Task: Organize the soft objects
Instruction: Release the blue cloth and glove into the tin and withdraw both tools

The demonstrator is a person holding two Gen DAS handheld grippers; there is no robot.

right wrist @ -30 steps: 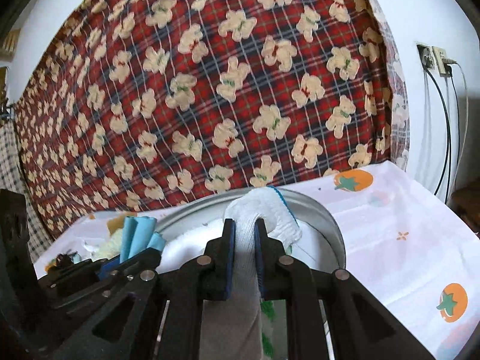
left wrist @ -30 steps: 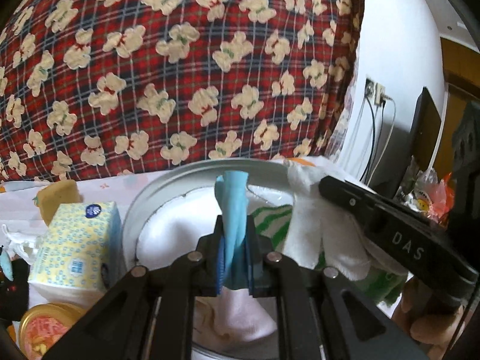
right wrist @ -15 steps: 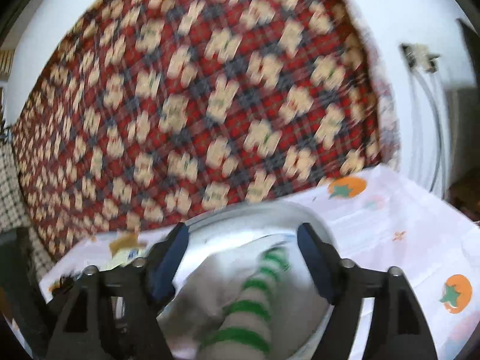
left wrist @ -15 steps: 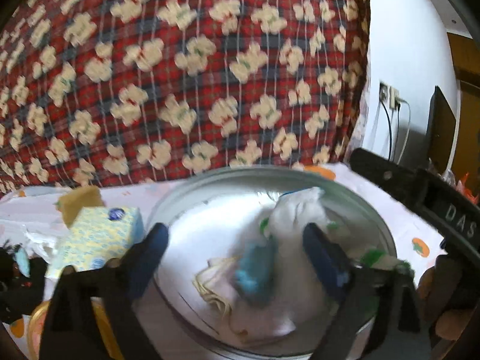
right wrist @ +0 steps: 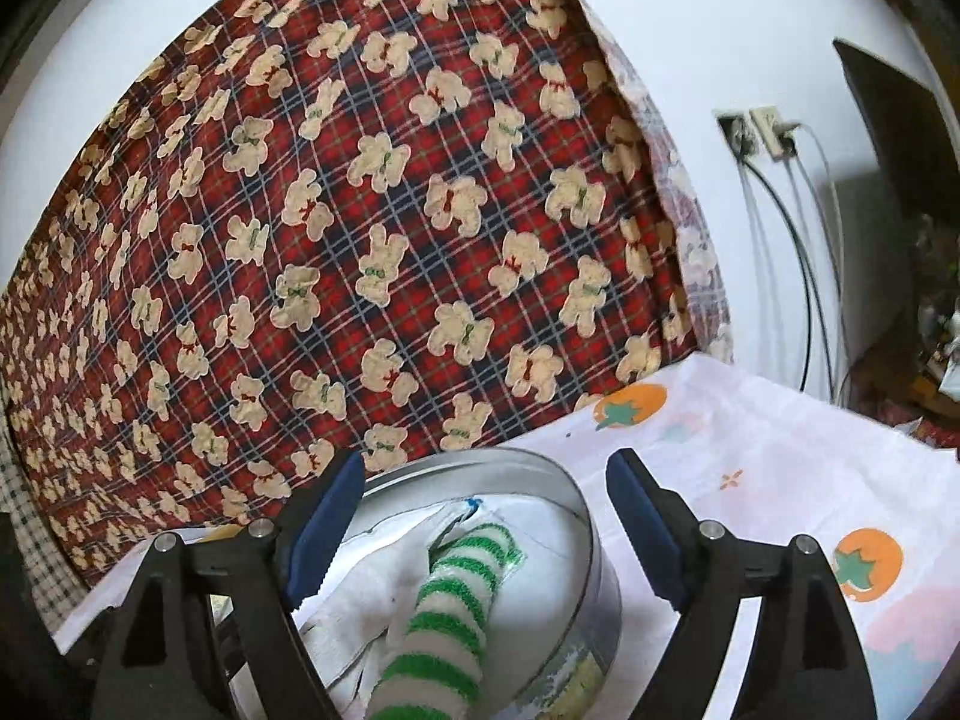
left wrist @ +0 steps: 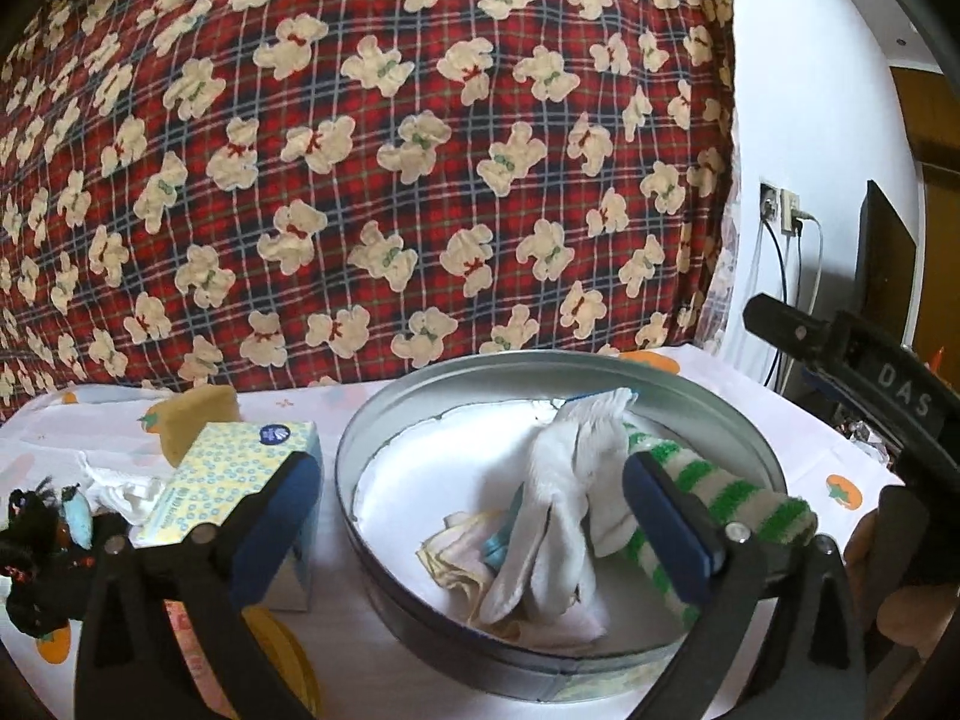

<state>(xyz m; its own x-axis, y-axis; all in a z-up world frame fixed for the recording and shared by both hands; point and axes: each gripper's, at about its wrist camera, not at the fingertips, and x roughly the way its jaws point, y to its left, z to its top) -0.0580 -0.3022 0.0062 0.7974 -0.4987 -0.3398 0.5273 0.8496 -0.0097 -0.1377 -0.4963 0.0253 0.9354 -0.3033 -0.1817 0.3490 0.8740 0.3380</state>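
Observation:
A round metal tin (left wrist: 708,402) on the table holds a white glove (left wrist: 558,498), a green-and-white striped sock (left wrist: 726,492), a cream cloth (left wrist: 456,558) and a bit of light blue cloth (left wrist: 495,546). My left gripper (left wrist: 474,516) is open and empty above the tin's near side. My right gripper (right wrist: 486,510) is open and empty above the tin (right wrist: 600,576), with the striped sock (right wrist: 450,618) and the white glove (right wrist: 384,576) below it.
A yellow tissue box (left wrist: 240,468), a tan sponge (left wrist: 198,414), a white crumpled cloth (left wrist: 126,486), a black fuzzy toy (left wrist: 30,552) and an orange lid (left wrist: 282,660) lie left of the tin. A red plaid bear-print cloth (left wrist: 360,150) hangs behind. Wall sockets with cables (right wrist: 756,132) are at right.
Both grippers have opened. The left let go of the light blue cloth and the right let go of the white glove; both now lie in the tin. Both grippers have drawn back.

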